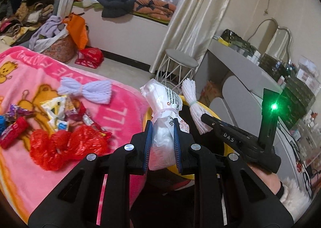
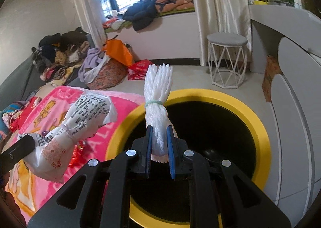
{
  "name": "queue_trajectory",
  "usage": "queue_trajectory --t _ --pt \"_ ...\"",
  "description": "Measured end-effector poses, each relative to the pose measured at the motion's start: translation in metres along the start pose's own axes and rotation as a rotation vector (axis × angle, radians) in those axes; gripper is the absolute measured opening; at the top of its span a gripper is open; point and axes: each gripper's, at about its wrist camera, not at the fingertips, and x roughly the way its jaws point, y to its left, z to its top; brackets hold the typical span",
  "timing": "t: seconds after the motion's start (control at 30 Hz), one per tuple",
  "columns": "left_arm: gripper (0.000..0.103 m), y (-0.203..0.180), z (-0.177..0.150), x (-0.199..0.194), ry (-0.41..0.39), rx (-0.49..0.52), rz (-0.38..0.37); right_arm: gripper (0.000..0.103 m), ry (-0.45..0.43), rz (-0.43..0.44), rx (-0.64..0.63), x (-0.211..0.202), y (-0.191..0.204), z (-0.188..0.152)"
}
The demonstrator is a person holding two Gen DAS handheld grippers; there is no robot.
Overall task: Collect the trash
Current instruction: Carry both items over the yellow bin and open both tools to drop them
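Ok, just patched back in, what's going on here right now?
A person is clearing trash off the pink blanket with a handheld gripper in each hand. The left gripper has its jaws shut on a tied-up white plastic bag; the right gripper is shut on a white foam net bundle. Both are held by the yellow-rimmed bin, the bundle over its opening. Candy wrappers, a red mesh net and a lavender foam net lie on the blanket.

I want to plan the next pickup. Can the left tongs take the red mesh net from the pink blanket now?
Probably not yet: the left tongs are shut on the white plastic bag, so nothing more fits, though the red mesh net lies uncovered on the pink blanket.
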Motion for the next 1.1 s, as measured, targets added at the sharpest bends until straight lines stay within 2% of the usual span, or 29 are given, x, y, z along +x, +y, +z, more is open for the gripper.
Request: queue_trajectory --t 0.4,0.5,0.53,0.57,0.6,0.63,0.7,0.8,0.87,1.0,1.1 --pt "0.015 -0.023 0.001 0.050 0.075 0.040 -0.021 0.014 0.067 -0.039 0.108 0.007 -0.035 -0.010" --pt "0.017 -0.026 0.002 0.062 0.087 0.047 -0.024 0.018 0.086 -0.063 0.148 0.011 -0.044 -0.012" --pt "0.022 -0.026 0.002 0.067 0.096 0.045 -0.024 0.021 0.091 -0.073 0.160 0.012 -0.048 -0.013" --pt "0.026 -0.024 0.003 0.070 0.102 0.039 -0.017 0.029 0.098 -0.080 0.171 0.013 -0.051 -0.014" --pt "0.038 -0.021 0.004 0.073 0.106 0.024 -0.017 0.039 0.100 -0.086 0.180 0.014 -0.051 -0.015" --pt "0.048 -0.018 0.004 0.073 0.106 0.009 -0.023 0.042 0.100 -0.091 0.189 0.014 -0.053 -0.016" --pt "0.058 -0.013 0.005 0.069 0.090 -0.004 -0.015 0.042 0.095 -0.102 0.188 0.013 -0.053 -0.017" --pt "0.065 -0.006 0.004 0.061 0.076 -0.020 0.012 0.049 0.079 -0.103 0.168 0.012 -0.049 -0.016" --pt "0.070 0.000 0.003 0.053 0.061 -0.037 0.020 0.049 0.068 -0.095 0.137 0.011 -0.042 -0.016" --pt "0.084 0.010 0.003 0.040 0.036 -0.055 0.056 0.055 0.022 -0.079 0.055 0.004 -0.021 -0.011" --pt "0.087 0.017 0.004 0.030 0.016 -0.067 0.081 0.058 -0.006 -0.060 0.006 -0.001 -0.005 -0.009"
